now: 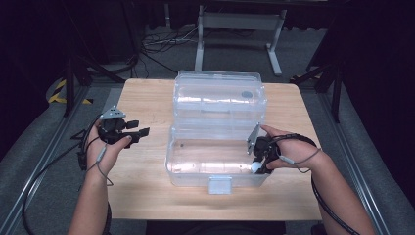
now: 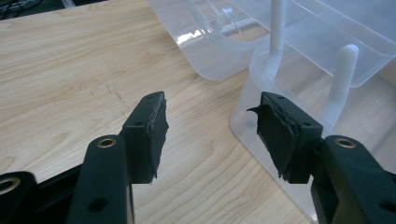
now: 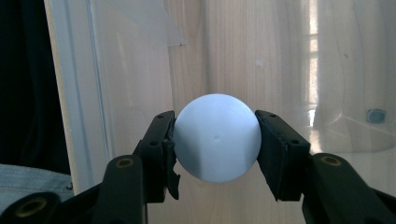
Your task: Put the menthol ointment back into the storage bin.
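Right hand (image 1: 288, 149) angled down, fingers (image 3: 159, 149) around ball (image 3: 217, 143)

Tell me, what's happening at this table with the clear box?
A person holds a gripper in each hand at a wooden table. The right gripper has a white ball pinched between its fingers and holds it inside the open clear plastic box, near its right front corner. The lid is swung back. The left gripper waits open and empty over the table to the box's left.
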`<control>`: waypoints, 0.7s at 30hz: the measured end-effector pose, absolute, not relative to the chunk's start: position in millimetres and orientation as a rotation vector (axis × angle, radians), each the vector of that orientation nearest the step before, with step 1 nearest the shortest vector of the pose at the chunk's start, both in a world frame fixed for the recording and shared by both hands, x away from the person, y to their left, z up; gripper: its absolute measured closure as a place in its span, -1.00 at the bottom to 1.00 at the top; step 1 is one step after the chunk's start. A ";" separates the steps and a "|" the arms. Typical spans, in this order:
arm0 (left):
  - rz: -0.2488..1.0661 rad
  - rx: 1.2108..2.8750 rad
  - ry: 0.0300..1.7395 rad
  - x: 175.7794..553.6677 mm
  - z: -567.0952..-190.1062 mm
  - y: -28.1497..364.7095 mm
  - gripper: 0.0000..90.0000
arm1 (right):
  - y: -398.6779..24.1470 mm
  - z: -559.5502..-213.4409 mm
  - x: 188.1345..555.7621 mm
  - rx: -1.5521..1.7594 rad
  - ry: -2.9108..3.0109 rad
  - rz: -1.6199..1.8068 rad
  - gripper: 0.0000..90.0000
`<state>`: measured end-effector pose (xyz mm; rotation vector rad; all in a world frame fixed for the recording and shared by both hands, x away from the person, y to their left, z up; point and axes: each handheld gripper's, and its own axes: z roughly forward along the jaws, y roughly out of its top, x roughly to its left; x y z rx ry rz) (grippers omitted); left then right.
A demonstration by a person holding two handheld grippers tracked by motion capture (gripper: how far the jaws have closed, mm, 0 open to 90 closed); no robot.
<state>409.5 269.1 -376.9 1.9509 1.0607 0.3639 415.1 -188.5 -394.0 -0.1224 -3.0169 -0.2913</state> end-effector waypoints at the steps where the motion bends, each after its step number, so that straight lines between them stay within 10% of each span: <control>1: 0.365 1.951 1.061 409.5 -376.8 269.3 -0.03 | -188.2 -394.6 415.1 -0.122 -3.020 -0.291 0.13; 21: 0.359 1.956 1.061 409.6 -377.3 268.9 -0.03 | -185.5 -397.0 413.4 -0.132 -3.035 -0.248 0.12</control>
